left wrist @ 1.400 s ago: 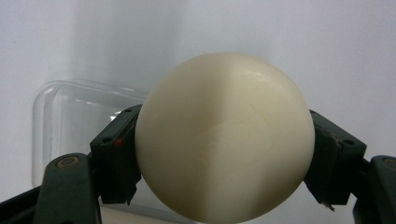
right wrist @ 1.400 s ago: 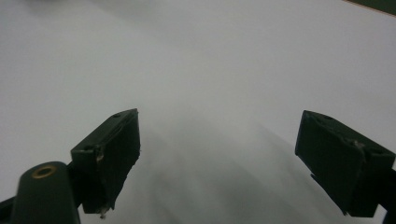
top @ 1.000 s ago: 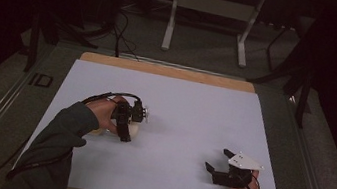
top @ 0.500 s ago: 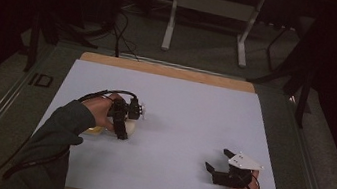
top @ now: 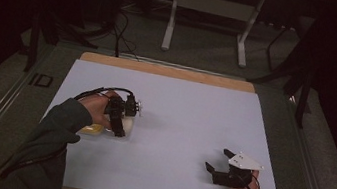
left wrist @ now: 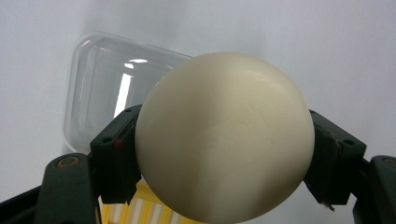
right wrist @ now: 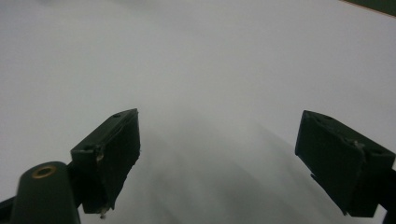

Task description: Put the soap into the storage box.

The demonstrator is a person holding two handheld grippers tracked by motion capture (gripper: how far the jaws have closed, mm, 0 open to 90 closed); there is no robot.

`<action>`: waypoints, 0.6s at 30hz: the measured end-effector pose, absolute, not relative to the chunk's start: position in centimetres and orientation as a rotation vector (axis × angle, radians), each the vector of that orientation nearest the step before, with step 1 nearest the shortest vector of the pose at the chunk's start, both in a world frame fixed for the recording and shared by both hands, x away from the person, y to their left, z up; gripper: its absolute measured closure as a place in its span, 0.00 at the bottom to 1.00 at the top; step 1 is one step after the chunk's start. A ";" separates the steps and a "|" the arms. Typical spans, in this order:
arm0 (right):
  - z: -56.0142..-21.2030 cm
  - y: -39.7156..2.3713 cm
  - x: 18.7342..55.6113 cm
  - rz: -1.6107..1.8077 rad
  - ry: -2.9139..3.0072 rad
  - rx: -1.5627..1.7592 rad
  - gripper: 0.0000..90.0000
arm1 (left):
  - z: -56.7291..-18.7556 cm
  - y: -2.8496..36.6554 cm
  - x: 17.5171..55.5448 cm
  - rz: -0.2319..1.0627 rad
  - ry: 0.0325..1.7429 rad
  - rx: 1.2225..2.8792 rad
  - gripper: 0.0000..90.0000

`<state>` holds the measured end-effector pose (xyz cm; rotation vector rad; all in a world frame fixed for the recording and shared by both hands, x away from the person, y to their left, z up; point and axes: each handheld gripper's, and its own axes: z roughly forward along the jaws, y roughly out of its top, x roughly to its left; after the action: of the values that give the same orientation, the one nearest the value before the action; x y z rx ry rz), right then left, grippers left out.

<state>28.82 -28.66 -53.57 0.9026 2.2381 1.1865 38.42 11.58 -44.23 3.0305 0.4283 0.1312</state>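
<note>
The left gripper (left wrist: 224,144) holds a cream ball (left wrist: 224,140) clamped between its jaws, left of centre on the white surface (top: 189,108), with wide bare room toward the far and right edges. Its own view adds a clear plastic lid (left wrist: 109,88) and something yellow (left wrist: 140,210) beneath. The right gripper (right wrist: 233,158), near the front edge, has jaws wide apart, empty.
</note>
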 end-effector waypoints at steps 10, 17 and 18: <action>-53.6 -28.7 28.8 1.186 2.238 0.903 0.15 | -43.9 12.2 38.6 0.144 0.447 3.023 0.27; -53.6 -28.7 28.8 1.186 2.238 0.903 0.15 | -43.6 12.9 38.6 0.181 0.468 3.019 0.27; -53.6 -28.7 28.8 1.186 2.238 0.903 0.15 | -43.6 12.9 38.6 0.181 0.468 3.019 0.27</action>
<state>28.82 -28.65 -53.58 0.9030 2.2380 1.1859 38.57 12.87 -43.60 3.0187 0.4679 0.1806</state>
